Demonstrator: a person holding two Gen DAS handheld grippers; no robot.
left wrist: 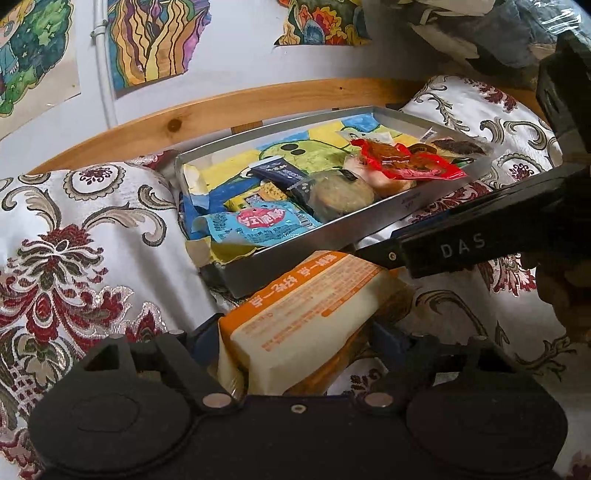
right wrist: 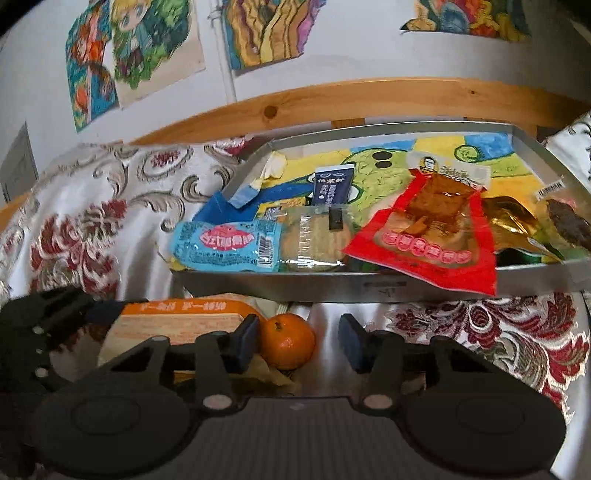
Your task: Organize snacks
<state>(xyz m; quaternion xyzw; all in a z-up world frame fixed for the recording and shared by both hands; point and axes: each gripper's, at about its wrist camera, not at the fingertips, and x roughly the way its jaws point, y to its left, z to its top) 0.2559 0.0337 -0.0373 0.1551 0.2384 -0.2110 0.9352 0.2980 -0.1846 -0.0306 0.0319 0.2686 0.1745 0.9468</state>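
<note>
An orange-and-white snack packet (left wrist: 310,314) lies on the patterned cloth just in front of a metal tin (left wrist: 332,240). It fills the gap of my left gripper (left wrist: 299,339), whose pads touch both its sides. A small tangerine (right wrist: 288,341) sits between the fingers of my right gripper (right wrist: 299,343); the left pad touches it and the right pad stands clear, so this gripper is open. The tin (right wrist: 332,290) holds a light-blue packet (right wrist: 225,245), a round wrapped cake (right wrist: 310,240), a red packet (right wrist: 428,236) and a dark-blue sachet (right wrist: 330,186).
A floral white-and-red cloth (left wrist: 81,236) covers the surface around the tin. A wooden rail (left wrist: 207,114) runs behind it, below a wall with colourful drawings. The right gripper's black finger (left wrist: 443,251) crosses the left wrist view above the packet. Clothes are piled at the top right (left wrist: 517,33).
</note>
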